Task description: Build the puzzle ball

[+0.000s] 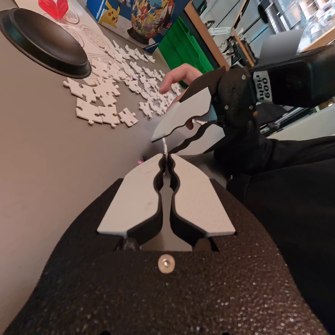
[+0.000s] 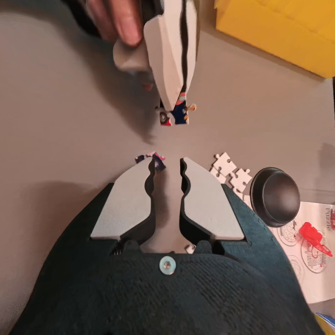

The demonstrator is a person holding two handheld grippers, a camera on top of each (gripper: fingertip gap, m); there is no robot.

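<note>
**At mid-bench: found left gripper clamped on printed piece, right gripper unloaded**

Above the grey bench (image 1: 36, 163), found the left gripper (image 1: 165, 157) narrowed almost fully onto a held puzzle piece (image 2: 179, 114), gripped by its edge and raised clear of the surface, printed face toward the right wrist camera. Appeared to be two pieces already joined; could not confirm through the blur. Found the right gripper (image 2: 167, 159) partly open and carrying nothing, tips pointed at the held puzzle piece. Could not tell whether touching it. Noted a loose printed piece (image 2: 157, 162) flat on the bench just beside the right gripper's left fingertip. Observed a spread of white face-down pieces (image 1: 101, 101) well apart, near the black stand (image 1: 45, 41) and the puzzle box (image 1: 137, 20).

Judged the task barely begun: no curved shell anywhere in view. Judged the step in hand as mating a further piece to the held one.

Recommended for sound execution:
- Pick the loose printed piece by a plain edge, leaving tab and socket exposed.
- Keep the left grip firm and level, clear of the joining edge.
- Align tab over socket squarely before pressing; avoid twisting the thin plastic.
- Press near the joint, not at the far end.
</note>
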